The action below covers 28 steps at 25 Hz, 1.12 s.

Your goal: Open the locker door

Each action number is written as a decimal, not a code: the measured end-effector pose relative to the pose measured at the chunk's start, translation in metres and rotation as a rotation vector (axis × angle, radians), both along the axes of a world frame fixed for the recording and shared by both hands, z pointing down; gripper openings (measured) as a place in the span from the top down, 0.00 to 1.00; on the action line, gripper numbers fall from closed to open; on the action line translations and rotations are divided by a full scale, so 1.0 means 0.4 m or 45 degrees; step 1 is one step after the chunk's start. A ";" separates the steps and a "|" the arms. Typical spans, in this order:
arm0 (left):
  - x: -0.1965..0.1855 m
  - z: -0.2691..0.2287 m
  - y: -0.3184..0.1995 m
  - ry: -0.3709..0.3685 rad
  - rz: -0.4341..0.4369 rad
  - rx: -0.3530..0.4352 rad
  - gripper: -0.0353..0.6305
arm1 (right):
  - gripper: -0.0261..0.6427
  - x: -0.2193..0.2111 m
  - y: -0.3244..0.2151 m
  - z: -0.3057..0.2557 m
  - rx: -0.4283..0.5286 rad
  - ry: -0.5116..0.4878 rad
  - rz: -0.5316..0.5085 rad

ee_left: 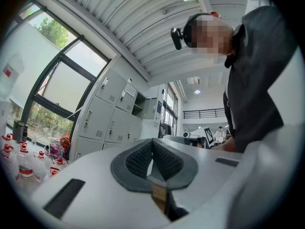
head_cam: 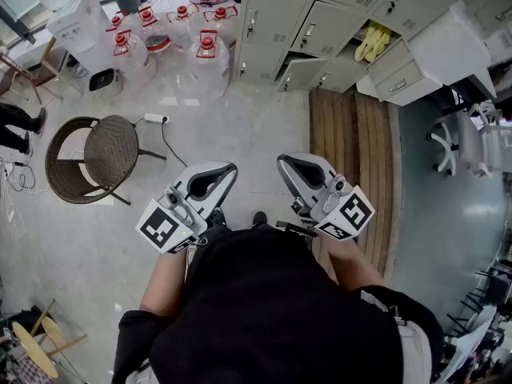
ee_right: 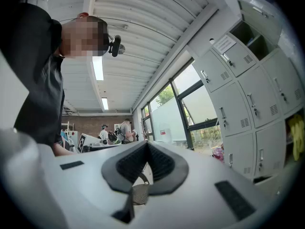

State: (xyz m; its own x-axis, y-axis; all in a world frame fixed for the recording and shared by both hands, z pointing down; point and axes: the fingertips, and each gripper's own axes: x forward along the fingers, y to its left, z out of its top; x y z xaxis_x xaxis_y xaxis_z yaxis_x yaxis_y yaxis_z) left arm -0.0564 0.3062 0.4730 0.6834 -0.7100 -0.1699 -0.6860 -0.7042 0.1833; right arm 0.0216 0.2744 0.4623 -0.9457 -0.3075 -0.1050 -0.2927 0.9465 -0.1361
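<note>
A bank of grey lockers [head_cam: 320,22] stands along the far wall, a few steps from me. One low door [head_cam: 302,74] hangs ajar, and an open compartment holds yellow gloves [head_cam: 373,42]. I hold both grippers close to my body, well short of the lockers. The left gripper [head_cam: 226,169] is shut with nothing in it, and so is the right gripper [head_cam: 286,162]. In the left gripper view the left gripper [ee_left: 152,142] has its pads meeting at the tips, with the lockers [ee_left: 109,113] behind on the left. In the right gripper view the right gripper [ee_right: 147,144] is shut too, with the lockers [ee_right: 238,104] on the right.
A wicker chair [head_cam: 108,150] stands on the left, with a power strip [head_cam: 156,119] near it. Several large water bottles [head_cam: 204,54] and a white dispenser [head_cam: 80,30] sit left of the lockers. A wooden plank platform [head_cam: 352,150] lies ahead on the right, and a white office chair [head_cam: 472,142] beyond it.
</note>
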 end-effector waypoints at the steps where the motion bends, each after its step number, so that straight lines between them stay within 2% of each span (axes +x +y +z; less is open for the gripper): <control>1: -0.009 0.000 0.005 -0.007 0.006 0.003 0.92 | 0.95 -0.011 0.002 0.000 -0.002 0.000 0.002; 8: -0.092 0.011 0.031 -0.030 0.020 0.004 0.92 | 0.95 -0.088 0.007 0.007 -0.007 0.010 0.015; 13: -0.144 0.022 0.056 0.014 0.041 0.021 0.92 | 0.95 -0.120 0.005 0.015 -0.026 0.033 0.080; 19: -0.223 0.086 0.068 0.067 0.060 -0.020 0.92 | 0.95 -0.167 0.006 0.033 -0.025 0.051 0.157; 24: -0.277 0.140 0.055 0.081 0.062 -0.064 0.92 | 0.95 -0.166 -0.006 0.063 -0.026 0.119 0.231; 28: -0.295 0.170 0.002 0.090 0.063 -0.097 0.92 | 0.95 -0.144 -0.039 0.079 -0.039 0.123 0.276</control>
State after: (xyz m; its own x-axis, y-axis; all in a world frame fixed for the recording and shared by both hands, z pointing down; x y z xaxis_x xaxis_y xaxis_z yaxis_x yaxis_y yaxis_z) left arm -0.1742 0.3070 0.5409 0.7063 -0.6884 -0.1654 -0.6342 -0.7190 0.2843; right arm -0.0361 0.2589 0.4938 -0.8623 -0.5063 -0.0047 -0.5019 0.8558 -0.1252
